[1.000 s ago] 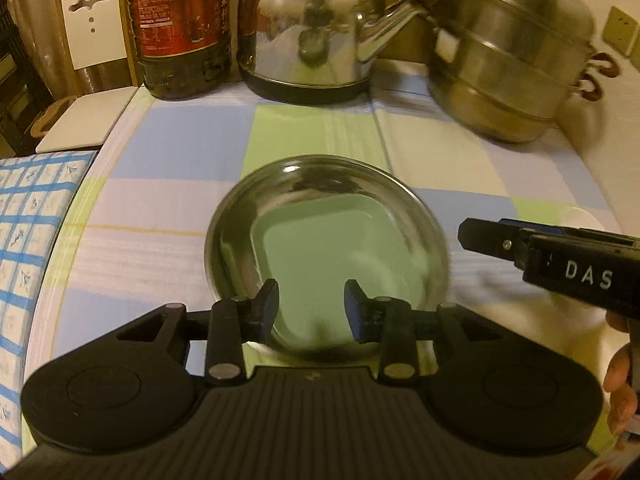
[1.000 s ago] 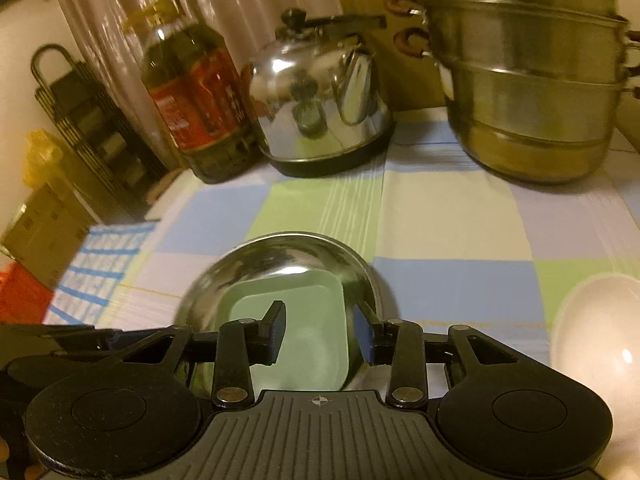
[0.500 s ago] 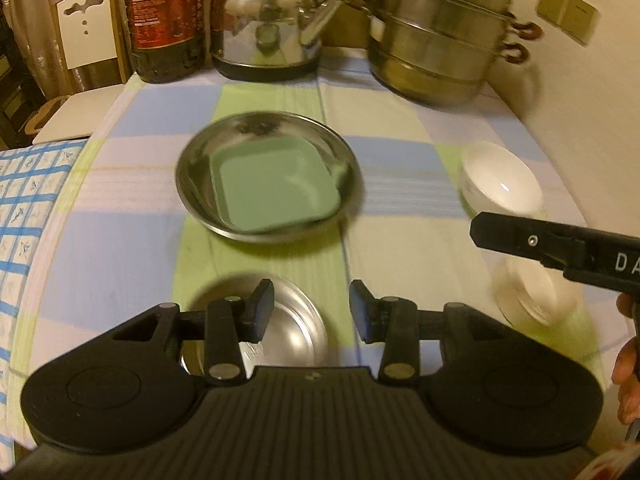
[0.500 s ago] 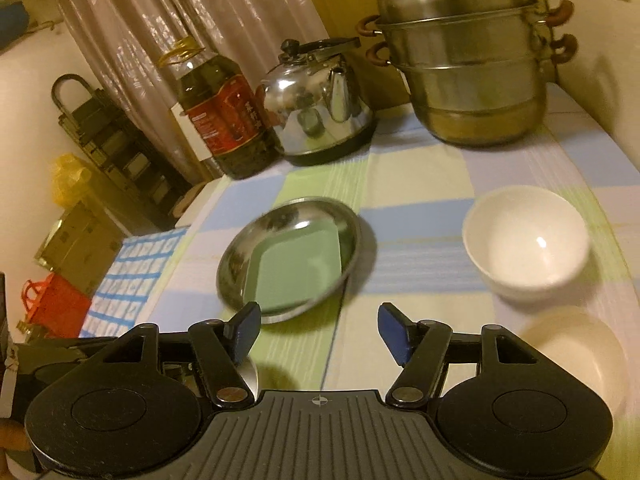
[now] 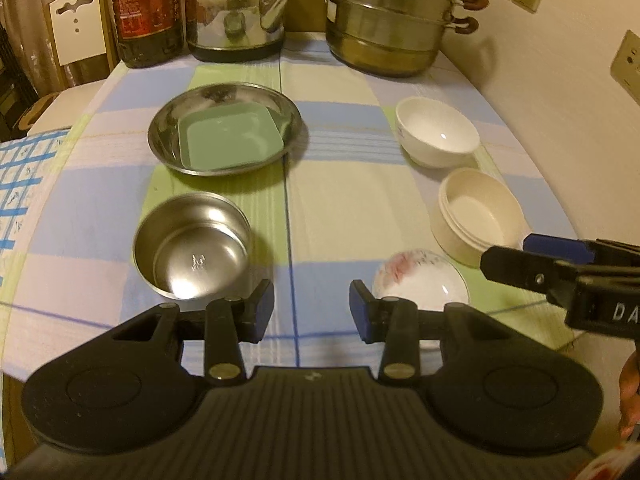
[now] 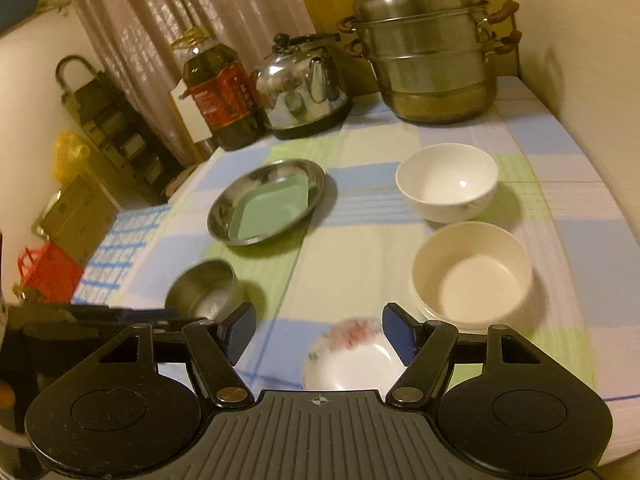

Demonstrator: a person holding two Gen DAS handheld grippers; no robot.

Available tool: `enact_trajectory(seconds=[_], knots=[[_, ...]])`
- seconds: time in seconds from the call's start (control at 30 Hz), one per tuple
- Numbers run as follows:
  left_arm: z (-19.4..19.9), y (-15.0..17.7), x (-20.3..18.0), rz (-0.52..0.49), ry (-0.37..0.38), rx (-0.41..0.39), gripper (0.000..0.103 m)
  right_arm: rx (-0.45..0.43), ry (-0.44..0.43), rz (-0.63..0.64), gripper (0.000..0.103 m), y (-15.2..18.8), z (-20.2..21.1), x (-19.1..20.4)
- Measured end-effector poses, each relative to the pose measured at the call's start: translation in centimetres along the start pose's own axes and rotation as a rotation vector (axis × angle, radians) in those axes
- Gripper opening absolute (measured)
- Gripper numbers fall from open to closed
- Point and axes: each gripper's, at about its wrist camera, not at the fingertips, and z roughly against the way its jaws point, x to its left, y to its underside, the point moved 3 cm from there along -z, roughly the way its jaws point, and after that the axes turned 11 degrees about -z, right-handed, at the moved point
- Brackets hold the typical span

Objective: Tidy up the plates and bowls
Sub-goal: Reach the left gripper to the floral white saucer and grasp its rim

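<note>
Counter cloth point(image 5: 340, 208): pastel blue/green/cream checks. Steel plate point(image 5: 168, 148) holds mint-green square dish point(image 5: 228, 142). Steel bowl point(image 5: 192, 246). White bowl point(image 5: 438, 132), cream bowl point(image 5: 478, 216), white saucer point(image 5: 420, 280) with red floral print.

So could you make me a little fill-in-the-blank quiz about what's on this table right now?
1. The green square dish lies inside the round ____ plate.
2. Between the oil bottle and the stacked steamer pot stands a shiny ____.
3. The small dish with the red pattern lies nearest the ____ gripper, whose jaws are opening with nothing pressed between them.
4. The number of white or cream bowls with no pattern is ____.

Missing words: metal; kettle; right; two
</note>
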Motion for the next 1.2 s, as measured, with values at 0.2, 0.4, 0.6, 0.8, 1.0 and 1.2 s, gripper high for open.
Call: enact_trajectory(seconds=[0.2,0.4,0.6,0.8,1.0,1.2], knots=[[0.1,1.7,-1.6,-0.025,-0.002,0.025,0.038,0.015,0.048,0.047,0.070,2.4,1.3,-1.0],[-0.3,2.8,-2.6,-0.039,0.009,0.052,0.038,0.048,0.069,0.016,0.070,3.7,2.1,-2.6],[-0.6,3.1,-3.4,-0.056,0.018,0.062,0.038,0.072,0.095,-0.026,0.070,4.1,2.1,-4.0],[-1.3,3.1,-3.8,-0.071,0.022,0.074,0.038,0.099,0.157,-0.033,0.070,4.5,1.5,-5.0],[-2.4,3.1,-4.0,-0.089,0.030,0.075,0.038,0.122,0.201,-0.046,0.069,4.9,0.6,-6.1],[-4.1,3.0,-4.2,-0.089,0.064,0.093,0.037,0.127,0.197,-0.052,0.057,4.9,-0.6,-6.3]])
